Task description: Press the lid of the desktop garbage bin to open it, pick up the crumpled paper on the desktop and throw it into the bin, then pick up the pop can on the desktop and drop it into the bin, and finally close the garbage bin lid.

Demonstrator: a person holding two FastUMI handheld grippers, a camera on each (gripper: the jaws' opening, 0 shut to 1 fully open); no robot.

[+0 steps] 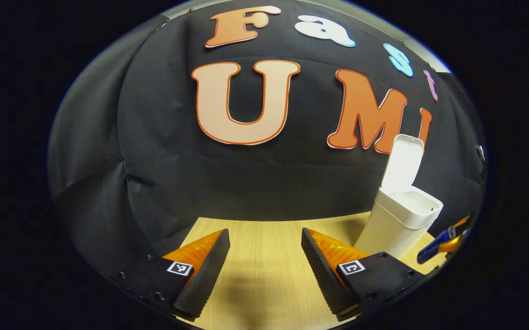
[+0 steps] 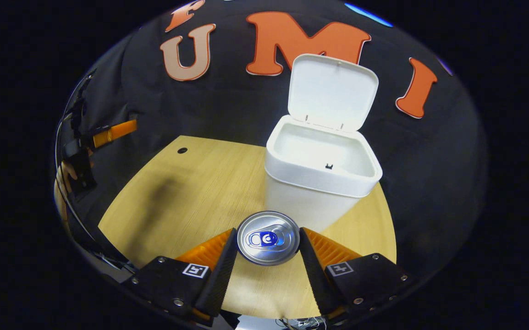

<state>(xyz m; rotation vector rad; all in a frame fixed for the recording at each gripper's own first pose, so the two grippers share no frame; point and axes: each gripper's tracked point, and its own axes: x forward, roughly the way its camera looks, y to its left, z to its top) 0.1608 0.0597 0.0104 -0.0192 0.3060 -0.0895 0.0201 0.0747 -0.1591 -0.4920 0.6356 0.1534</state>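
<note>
The white desktop bin (image 2: 312, 201) stands on the wooden table (image 2: 191, 197) with its lid (image 2: 333, 91) swung up and its mouth open. My right gripper (image 2: 268, 233) is shut on the pop can (image 2: 268, 238), whose silver top faces the camera just in front of the bin. In the left gripper view the bin (image 1: 397, 224) is at the right with its lid (image 1: 404, 160) upright, and the blue can (image 1: 434, 247) shows beside it at the edge. My left gripper (image 1: 265, 238) is open over bare table, with nothing between its fingers.
The booth's black cloth wall rises right behind the table and the bin. A small round hole (image 2: 182, 150) sits near the table's far left corner. The other gripper (image 2: 108, 133) and the hand (image 2: 63, 176) holding it are at the far left.
</note>
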